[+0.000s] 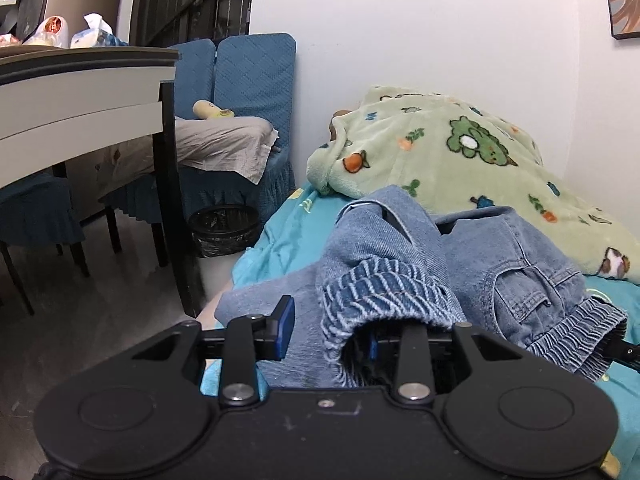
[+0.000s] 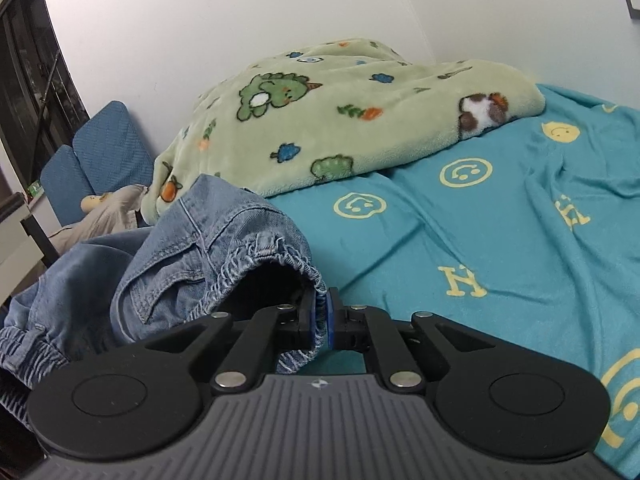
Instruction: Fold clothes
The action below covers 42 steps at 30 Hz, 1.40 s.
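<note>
Right wrist view shows the right hand-held gripper [image 2: 320,322] pinching the elastic waistband of denim jeans [image 2: 192,264] bunched leftward on the bed [image 2: 500,240], while the left hand-held gripper [image 1: 330,334] gapes around the waistband's other end.

Jeans [image 1: 472,256] lt blue denim; sheet [image 2: 500,248] teal (yellow smileys).

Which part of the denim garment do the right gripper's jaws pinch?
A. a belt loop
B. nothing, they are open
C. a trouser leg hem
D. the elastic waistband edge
D: in the right wrist view the right gripper has its jaws closed on the gathered elastic waistband edge of the denim garment.
</note>
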Each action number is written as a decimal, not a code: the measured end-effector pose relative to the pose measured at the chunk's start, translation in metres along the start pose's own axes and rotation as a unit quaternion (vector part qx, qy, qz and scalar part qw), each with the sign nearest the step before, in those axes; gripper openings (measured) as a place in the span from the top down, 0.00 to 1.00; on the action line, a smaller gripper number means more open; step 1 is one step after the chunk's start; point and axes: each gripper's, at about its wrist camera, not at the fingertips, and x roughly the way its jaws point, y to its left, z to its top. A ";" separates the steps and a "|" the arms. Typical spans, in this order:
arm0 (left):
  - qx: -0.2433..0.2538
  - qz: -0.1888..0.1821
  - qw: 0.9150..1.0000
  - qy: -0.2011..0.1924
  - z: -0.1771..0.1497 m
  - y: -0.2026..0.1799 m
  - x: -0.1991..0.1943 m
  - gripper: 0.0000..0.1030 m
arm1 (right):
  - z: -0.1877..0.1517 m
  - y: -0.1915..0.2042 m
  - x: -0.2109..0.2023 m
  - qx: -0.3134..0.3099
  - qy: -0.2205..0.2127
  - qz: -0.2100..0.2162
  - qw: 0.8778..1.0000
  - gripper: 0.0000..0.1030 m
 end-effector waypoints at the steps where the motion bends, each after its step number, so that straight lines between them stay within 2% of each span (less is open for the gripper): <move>1: -0.001 -0.002 1.000 0.000 0.000 0.000 -0.001 0.69 | 0.000 0.000 0.000 -0.002 -0.001 -0.002 1.000 0.94; 4: 0.000 0.000 1.000 0.000 -0.001 0.000 -0.003 0.69 | 0.000 0.002 0.000 -0.018 -0.006 -0.005 1.000 0.89; 7: -0.003 -0.002 1.000 0.003 -0.002 0.000 -0.003 0.69 | -0.002 0.011 0.001 -0.061 -0.012 -0.010 0.998 0.82; 11: 0.004 -0.001 1.000 0.007 -0.003 -0.003 -0.003 0.69 | -0.005 0.022 0.002 -0.119 -0.020 -0.017 0.993 0.57; 14: 0.012 -0.002 1.000 -0.001 -0.004 -0.005 -0.005 0.69 | -0.004 0.031 0.006 -0.169 -0.034 -0.025 0.985 0.57; 16: 0.015 0.000 1.000 -0.010 -0.005 -0.005 -0.007 0.69 | -0.003 0.032 0.010 -0.179 -0.032 -0.021 0.983 0.61; 19: 0.013 0.001 1.000 -0.025 -0.005 -0.005 -0.009 0.70 | -0.002 0.032 0.011 -0.187 -0.038 -0.023 0.981 0.76; 20: 0.011 -0.002 0.999 -0.031 -0.005 -0.005 -0.010 0.70 | -0.001 0.031 0.010 -0.186 -0.043 -0.025 0.981 0.87; 24: 0.019 -0.011 0.998 -0.051 -0.007 -0.005 -0.013 0.75 | 0.011 0.024 0.007 -0.134 -0.043 -0.014 0.990 0.94; 26: 0.023 -0.013 0.998 -0.057 -0.007 -0.006 -0.014 0.77 | 0.018 0.023 0.003 -0.112 -0.044 -0.007 0.993 0.94; 30: 0.029 -0.020 0.997 -0.063 -0.008 -0.008 -0.018 0.90 | 0.029 0.023 -0.009 -0.077 -0.055 0.005 0.995 0.96; 36: 0.019 -0.045 0.997 -0.067 -0.009 -0.007 -0.038 0.92 | 0.056 0.021 -0.022 -0.042 -0.062 0.015 0.997 0.97; 40: 0.039 -0.078 0.994 -0.063 -0.011 -0.022 -0.059 0.93 | 0.090 0.013 -0.025 -0.028 -0.068 0.023 0.997 0.97; 42: 0.069 -0.091 0.991 -0.073 -0.013 -0.039 -0.073 0.93 | 0.110 0.005 -0.026 -0.022 -0.076 0.027 0.996 0.97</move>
